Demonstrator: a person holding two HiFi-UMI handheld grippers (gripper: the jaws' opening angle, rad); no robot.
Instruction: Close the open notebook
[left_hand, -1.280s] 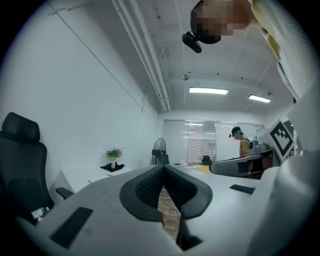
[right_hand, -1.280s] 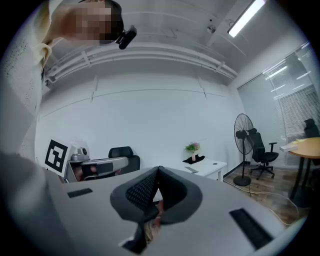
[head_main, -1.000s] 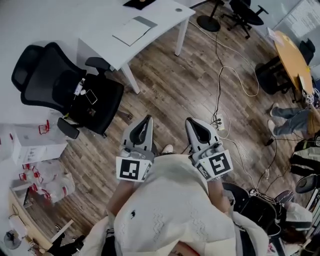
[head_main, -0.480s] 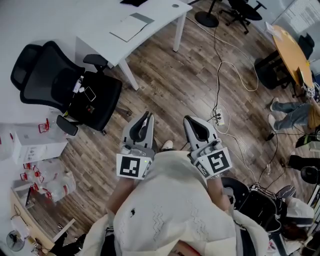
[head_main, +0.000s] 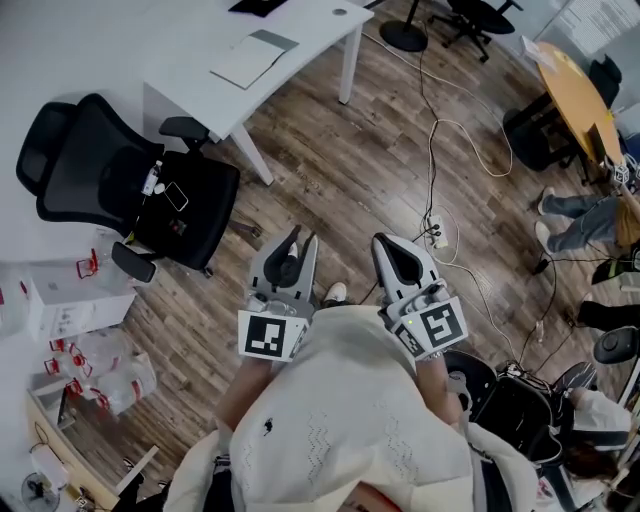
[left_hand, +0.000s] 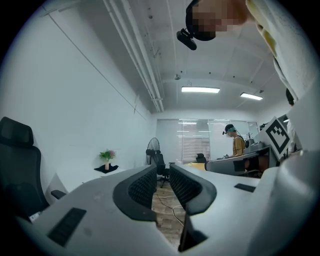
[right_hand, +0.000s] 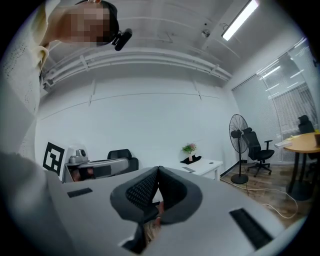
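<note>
A flat white and grey notebook (head_main: 248, 58) lies on the white desk (head_main: 300, 30) at the top of the head view, well away from both grippers. I hold the grippers level in front of my body, over the wooden floor. My left gripper (head_main: 303, 238) has just been opening: its jaws stand slightly apart with nothing between them, and the gap shows clearly in the left gripper view (left_hand: 162, 172). The right gripper (head_main: 386, 243) is shut on nothing, its pads meeting in the right gripper view (right_hand: 158, 171). That view shows the desk (right_hand: 202, 167) far off, with a small plant (right_hand: 188, 148) on it.
A black office chair (head_main: 120, 190) stands left of the desk. Cables (head_main: 440, 150) and a power strip (head_main: 436, 238) lie on the floor ahead. A round wooden table (head_main: 580, 100) and more chairs are at the right, boxes (head_main: 60, 300) at the left. A person (left_hand: 237, 145) stands far off.
The left gripper's jaws have parted from shut to a narrow gap. Both grippers stay in the same place; the head view has shifted slightly.
</note>
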